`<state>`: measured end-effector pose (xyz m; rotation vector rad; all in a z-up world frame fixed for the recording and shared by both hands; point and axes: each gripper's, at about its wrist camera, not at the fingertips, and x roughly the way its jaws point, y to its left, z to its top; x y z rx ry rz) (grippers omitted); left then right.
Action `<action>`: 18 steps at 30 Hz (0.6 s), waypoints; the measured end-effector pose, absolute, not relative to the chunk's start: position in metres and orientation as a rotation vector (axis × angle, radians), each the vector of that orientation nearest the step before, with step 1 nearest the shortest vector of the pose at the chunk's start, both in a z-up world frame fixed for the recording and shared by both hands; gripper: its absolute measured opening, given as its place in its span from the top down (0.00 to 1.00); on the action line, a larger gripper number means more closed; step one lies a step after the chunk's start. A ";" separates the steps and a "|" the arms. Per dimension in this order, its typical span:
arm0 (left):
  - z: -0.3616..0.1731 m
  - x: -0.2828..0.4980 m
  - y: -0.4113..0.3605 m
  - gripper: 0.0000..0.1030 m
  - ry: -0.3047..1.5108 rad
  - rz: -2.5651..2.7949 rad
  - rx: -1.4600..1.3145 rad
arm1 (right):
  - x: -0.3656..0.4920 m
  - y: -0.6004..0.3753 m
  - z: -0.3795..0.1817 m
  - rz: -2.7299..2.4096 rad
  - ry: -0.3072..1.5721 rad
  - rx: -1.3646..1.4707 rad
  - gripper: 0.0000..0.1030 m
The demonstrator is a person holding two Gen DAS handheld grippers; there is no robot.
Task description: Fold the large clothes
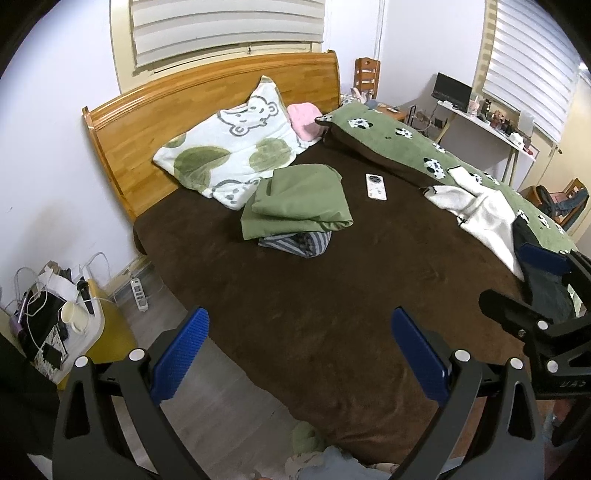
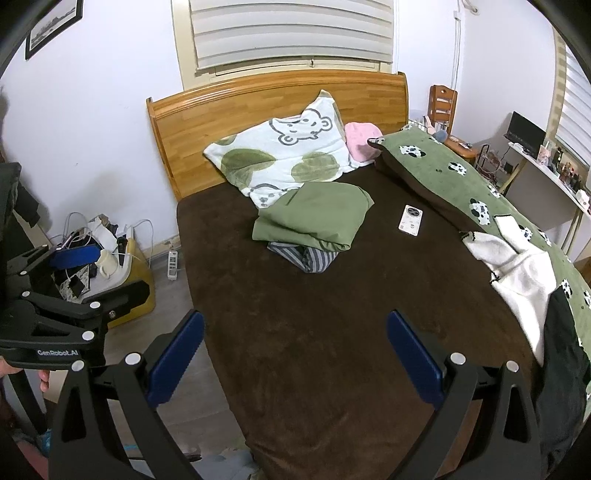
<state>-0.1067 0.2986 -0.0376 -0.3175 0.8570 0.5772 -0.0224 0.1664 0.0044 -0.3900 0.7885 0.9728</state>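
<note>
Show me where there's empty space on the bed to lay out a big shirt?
The widest bare patch of brown bedspread lies in front of the folded green cloth, reaching the near edge. A narrower strip runs between that pile and the phone. The right side is crowded with the white garment and green panda blanket; pillows fill the head end.

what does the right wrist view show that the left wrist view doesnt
Only the right wrist view shows a framed picture on the wall. Only the left wrist view shows the paper cup's open mouth. Both share the folded green garment atop striped cloth, the phone, the white garment and open grippers, left and right.
</note>
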 end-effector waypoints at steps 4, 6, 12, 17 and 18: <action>-0.039 -0.106 0.300 0.06 0.847 0.581 -0.321 | -0.020 0.169 0.002 0.973 0.794 -0.393 0.06; -0.039 -0.106 0.301 0.06 0.843 0.585 -0.316 | -0.020 0.169 0.002 0.973 0.794 -0.393 0.06; -0.036 -0.108 0.304 0.06 0.818 0.601 -0.308 | -0.019 0.171 -0.002 0.974 0.801 -0.393 0.06; -0.035 -0.109 0.306 0.06 0.807 0.619 -0.309 | -0.015 0.174 -0.007 0.978 0.806 -0.396 0.06; -0.035 -0.109 0.307 0.06 0.803 0.624 -0.311 | -0.015 0.174 -0.007 0.978 0.807 -0.395 0.06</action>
